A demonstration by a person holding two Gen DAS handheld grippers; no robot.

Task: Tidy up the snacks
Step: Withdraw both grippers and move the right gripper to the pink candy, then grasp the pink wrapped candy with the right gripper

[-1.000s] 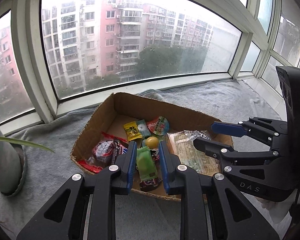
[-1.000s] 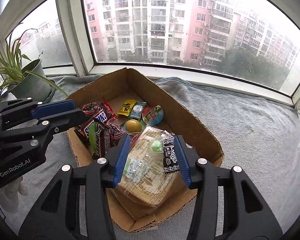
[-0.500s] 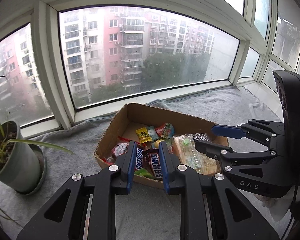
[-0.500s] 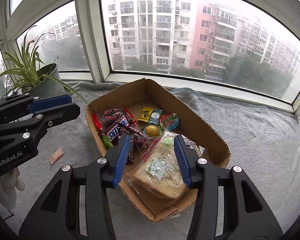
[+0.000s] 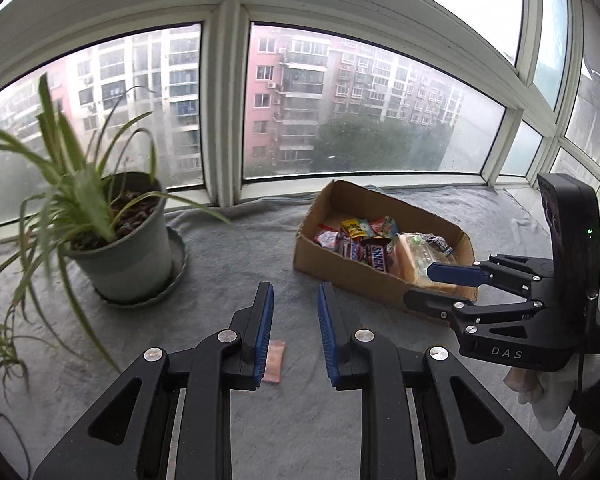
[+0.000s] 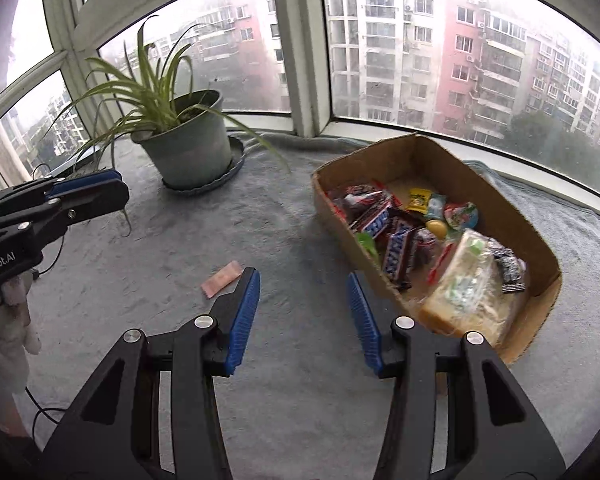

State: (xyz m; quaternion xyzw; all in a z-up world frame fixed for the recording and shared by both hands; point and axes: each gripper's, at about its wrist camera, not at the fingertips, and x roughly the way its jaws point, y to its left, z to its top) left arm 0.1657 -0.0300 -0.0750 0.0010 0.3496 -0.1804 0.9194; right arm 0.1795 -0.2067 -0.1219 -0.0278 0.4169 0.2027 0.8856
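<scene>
An open cardboard box [image 5: 340, 276] sits on the grey cloth, filled with snacks: Snickers bars [image 5: 378, 256], small candies and a wrapped sandwich [image 5: 416, 256]. One pink wrapped candy [image 5: 274, 366] lies alone on the cloth, just below my left gripper [image 5: 295, 292], whose jaws are shut with nothing in them. In the right wrist view the box [image 6: 480, 184] is to the right and the pink candy [image 6: 222, 280] lies just left of my right gripper [image 6: 303, 280], which is open and empty. The left gripper [image 6: 122, 192] shows at the left edge.
A potted spider plant [image 5: 120, 256] on a saucer stands left of the box, its leaves hanging over the cloth. Windows close off the far side. A thin black cable [image 6: 48, 412] trails at the lower left. Gloved hands [image 6: 8, 320] hold the grippers.
Both grippers have pulled back from over the box and swung left. The box now lies further off to the right; the plant and the pink candy have come into view.
</scene>
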